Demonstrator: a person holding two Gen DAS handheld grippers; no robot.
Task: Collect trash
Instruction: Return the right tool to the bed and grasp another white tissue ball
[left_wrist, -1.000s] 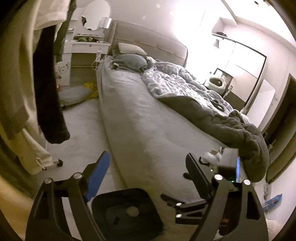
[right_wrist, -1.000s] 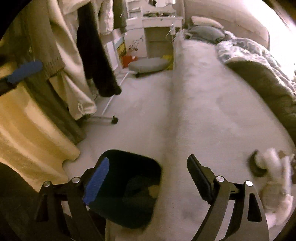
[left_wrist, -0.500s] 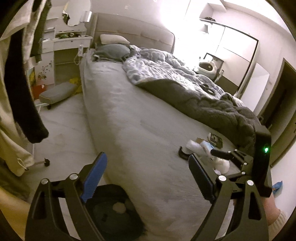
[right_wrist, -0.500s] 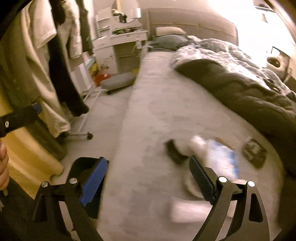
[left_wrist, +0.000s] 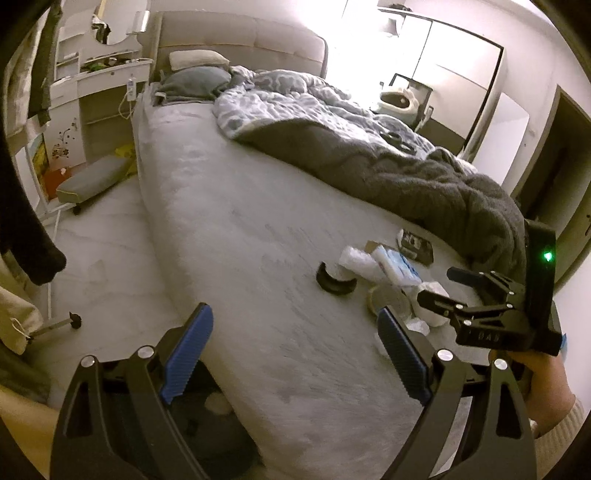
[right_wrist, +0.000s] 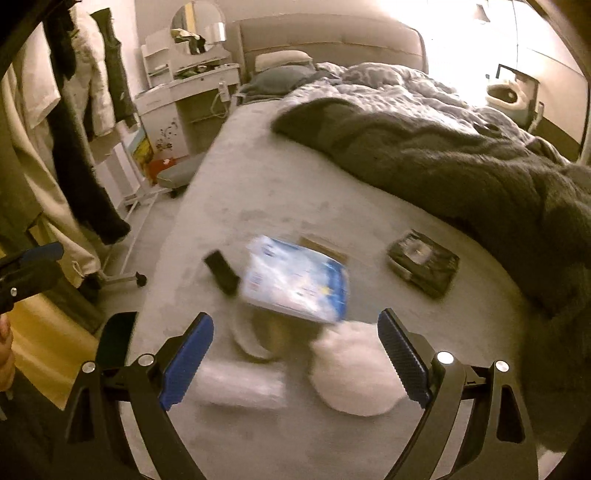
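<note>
Right claw (right_wrist: 295, 363) open | trash pile (right_wrist: 295, 284) | bed (right_wrist: 258, 192) | bedroom

A: Strong light is pouring in from the upper right, washing the wall above the headboard (left_wrist: 240, 37) to pure white in both views.

B: And the left side is sitting dim and yellowish, with the hanging clothes (right_wrist: 81, 122) nearly black.

A: The fisheye is bending the bed (left_wrist: 229, 206) and darkening the corners.

B: In the right wrist view the blue-and-white packet (right_wrist: 295, 284) and the white wad (right_wrist: 354, 373) are smearing with motion blur; the left view is staying sharper.
</note>
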